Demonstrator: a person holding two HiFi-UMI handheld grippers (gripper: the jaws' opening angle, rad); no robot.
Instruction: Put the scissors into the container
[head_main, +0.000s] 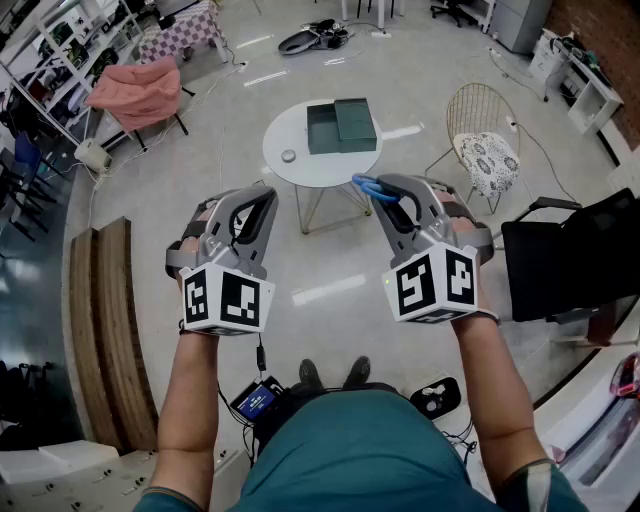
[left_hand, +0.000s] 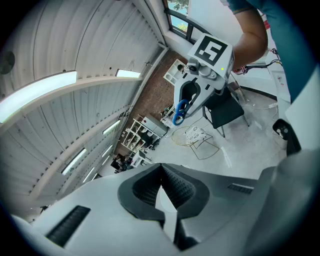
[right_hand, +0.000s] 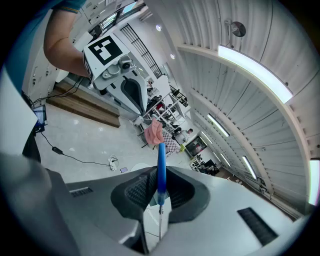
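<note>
A dark green container (head_main: 340, 126) sits on a round white table (head_main: 290, 140) ahead of me, well beyond both grippers. My right gripper (head_main: 385, 186) is shut on blue-handled scissors (head_main: 367, 187), whose loops stick out past the jaw tips. In the right gripper view the blue handle (right_hand: 161, 167) stands upright between the pads of that gripper (right_hand: 159, 200). My left gripper (head_main: 262, 193) is level with the right one, shut and holding nothing (left_hand: 162, 197). From the left gripper view I see the right gripper (left_hand: 202, 75) with the scissors (left_hand: 179, 112).
A small ring (head_main: 288, 156) lies on the table. A wire chair with a patterned cushion (head_main: 486, 152) and a black chair (head_main: 570, 255) stand at the right. A pink cloth (head_main: 140, 90) is draped far left, wooden boards (head_main: 100, 330) lie left, and cables with a device (head_main: 258, 400) lie at my feet.
</note>
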